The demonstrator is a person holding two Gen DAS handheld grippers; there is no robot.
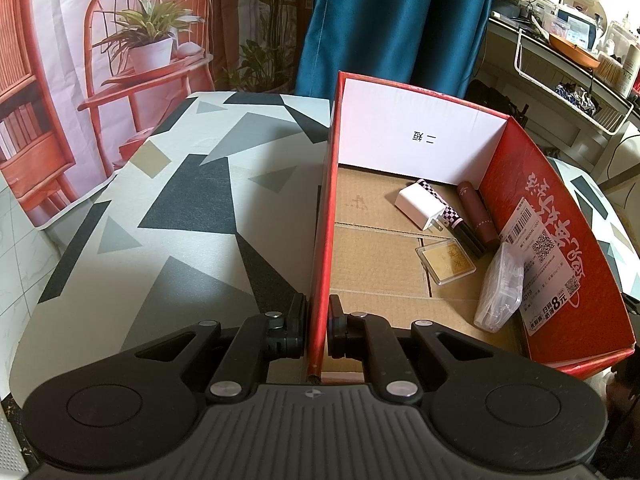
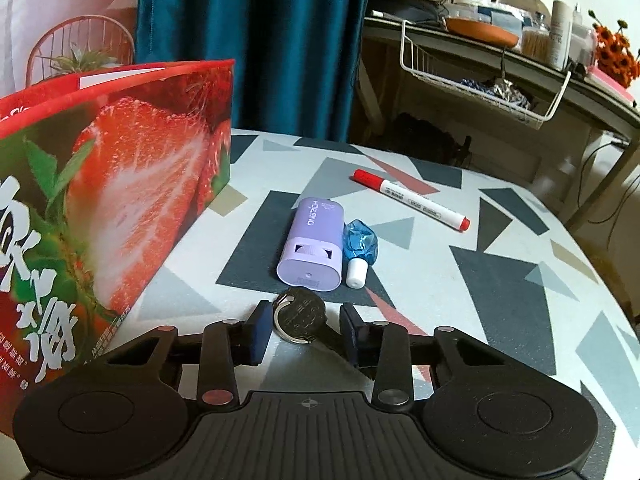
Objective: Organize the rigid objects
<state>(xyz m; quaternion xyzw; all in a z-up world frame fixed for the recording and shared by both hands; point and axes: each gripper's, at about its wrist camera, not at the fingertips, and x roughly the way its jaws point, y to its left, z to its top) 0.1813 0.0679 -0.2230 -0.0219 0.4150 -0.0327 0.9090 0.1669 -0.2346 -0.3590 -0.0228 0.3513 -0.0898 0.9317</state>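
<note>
My left gripper (image 1: pixel 318 312) is shut on the left wall of a red cardboard box (image 1: pixel 325 216), one finger outside and one inside. In the box lie a white charger (image 1: pixel 418 204), a checkered tube (image 1: pixel 452 216), a maroon lipstick (image 1: pixel 478 212), a gold-filled clear case (image 1: pixel 446 260) and a clear plastic packet (image 1: pixel 500 284). My right gripper (image 2: pixel 304 322) stands open around a dark round disc with a metal ring (image 2: pixel 302 316) on the table; small gaps show between pads and disc. Beyond it lie a purple case (image 2: pixel 314 244), a small blue bottle (image 2: pixel 360 248) and a red-capped marker (image 2: pixel 412 200).
The box's strawberry-printed outer side (image 2: pixel 120 200) stands close on the left of my right gripper. The patterned table (image 1: pixel 180 208) runs left of the box. A teal curtain (image 2: pixel 256 40) hangs behind, and a cluttered shelf with a wire basket (image 2: pixel 480 80) stands at the back right.
</note>
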